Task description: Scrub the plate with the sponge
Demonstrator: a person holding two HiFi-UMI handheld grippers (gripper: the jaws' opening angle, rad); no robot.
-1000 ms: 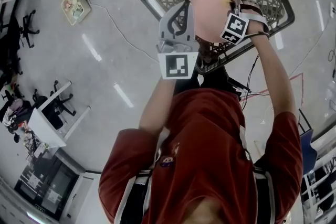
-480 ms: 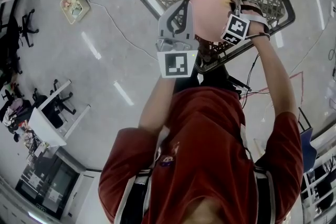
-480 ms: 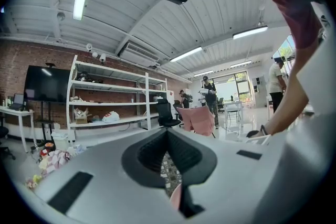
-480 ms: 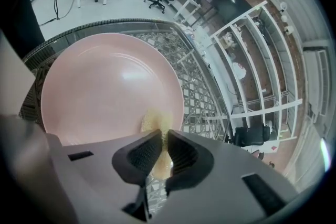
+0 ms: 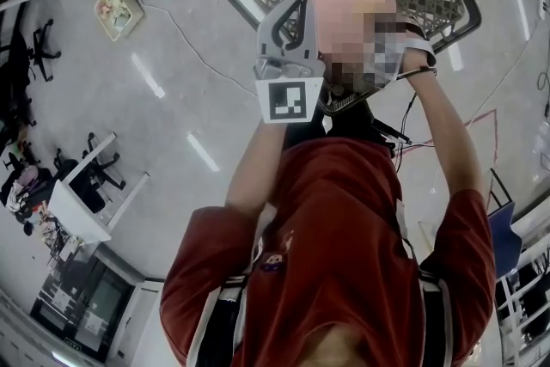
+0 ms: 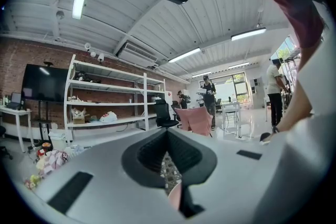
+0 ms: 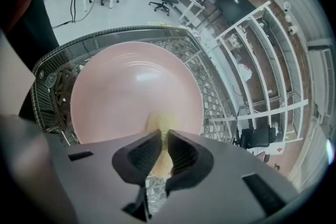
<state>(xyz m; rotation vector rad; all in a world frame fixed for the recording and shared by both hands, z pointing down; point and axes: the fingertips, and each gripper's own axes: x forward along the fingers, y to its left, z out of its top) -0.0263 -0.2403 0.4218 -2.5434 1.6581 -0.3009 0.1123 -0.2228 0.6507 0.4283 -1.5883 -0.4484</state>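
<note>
Gripper on my right (image 7: 164,136) is pinched tight on the yellow sponge (image 7: 160,126), which is pressed to the lower face of the pink plate (image 7: 134,89). My left gripper (image 6: 168,138) clamps what I take to be that plate's rim, only a pink sliver showing, and holds it above the wire basket (image 7: 212,76). Mid-scrub, I'd say: next I need sweeping strokes across the rest of the face, left grip firm so the plate doesn't twist.

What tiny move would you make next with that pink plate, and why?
Probably sweep the right gripper sideways across the round pink plate: its jaws are shut on the yellowish sponge, which meets the plate only near its rim, while the left gripper clamps the edge.
</note>
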